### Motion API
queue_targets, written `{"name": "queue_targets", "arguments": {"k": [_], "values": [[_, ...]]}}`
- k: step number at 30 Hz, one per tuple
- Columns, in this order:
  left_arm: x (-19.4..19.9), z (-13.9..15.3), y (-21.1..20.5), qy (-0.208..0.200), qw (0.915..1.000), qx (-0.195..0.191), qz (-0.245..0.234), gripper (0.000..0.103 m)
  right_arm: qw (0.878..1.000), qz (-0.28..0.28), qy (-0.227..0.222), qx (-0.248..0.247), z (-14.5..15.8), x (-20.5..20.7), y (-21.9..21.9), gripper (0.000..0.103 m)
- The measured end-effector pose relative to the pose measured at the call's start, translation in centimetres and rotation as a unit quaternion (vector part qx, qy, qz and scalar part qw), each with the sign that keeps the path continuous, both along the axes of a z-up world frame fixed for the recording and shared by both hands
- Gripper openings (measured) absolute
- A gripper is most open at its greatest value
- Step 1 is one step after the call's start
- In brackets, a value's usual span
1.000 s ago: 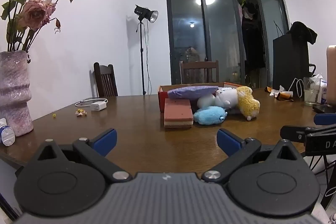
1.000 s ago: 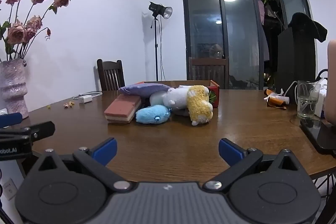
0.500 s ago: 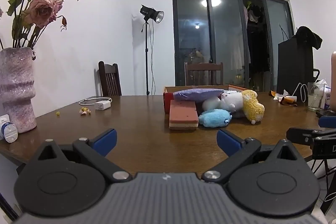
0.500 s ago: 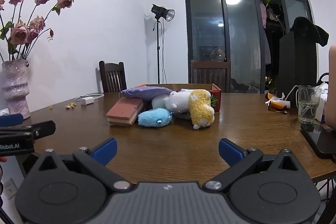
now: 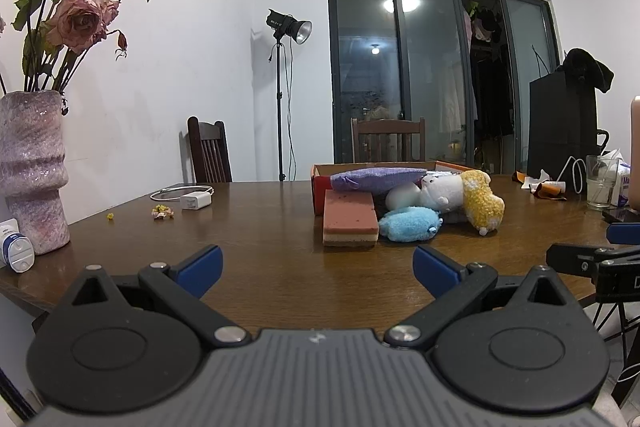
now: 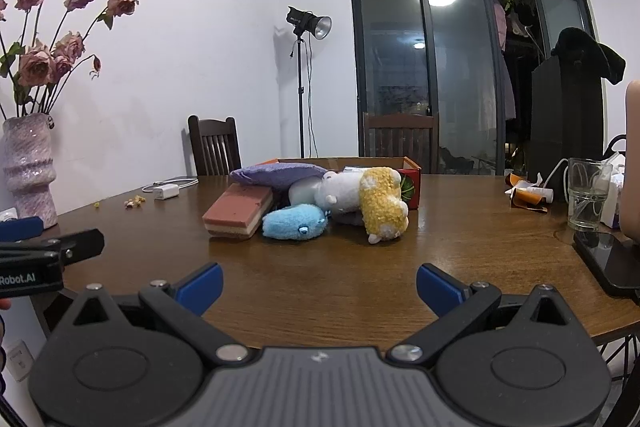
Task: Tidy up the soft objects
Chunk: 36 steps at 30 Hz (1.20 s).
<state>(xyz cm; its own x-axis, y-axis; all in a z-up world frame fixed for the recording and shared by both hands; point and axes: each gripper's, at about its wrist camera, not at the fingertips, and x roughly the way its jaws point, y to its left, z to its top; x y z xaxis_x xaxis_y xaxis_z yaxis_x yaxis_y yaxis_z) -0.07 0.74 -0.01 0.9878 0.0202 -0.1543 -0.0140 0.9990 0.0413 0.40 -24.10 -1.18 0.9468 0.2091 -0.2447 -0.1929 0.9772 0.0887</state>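
A pile of soft things lies mid-table before an open orange-red box: a pink layered sponge block, a blue plush, a white plush, a yellow plush and a purple cushion leaning on the box. My left gripper is open and empty over the table's near edge. My right gripper is open and empty, also short of the pile.
A pink vase of dried roses stands at the table's left edge, with a white charger and cable behind. A glass, wrappers and a dark phone are at the right. Chairs stand behind the table.
Both grippers have tilted slightly, so the pile sits lower and a little closer in view. The jaws stay open and nothing on the table has moved.
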Motion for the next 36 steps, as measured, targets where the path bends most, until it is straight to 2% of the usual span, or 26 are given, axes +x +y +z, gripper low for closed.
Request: {"name": "queue_targets", "arguments": {"k": [36], "values": [[0.04, -0.27, -0.38, 0.004, 1.0, 0.009, 0.002, 0.103, 1.0, -0.013, 0.01, 0.006, -0.42, 0.21, -0.31, 0.103]]}}
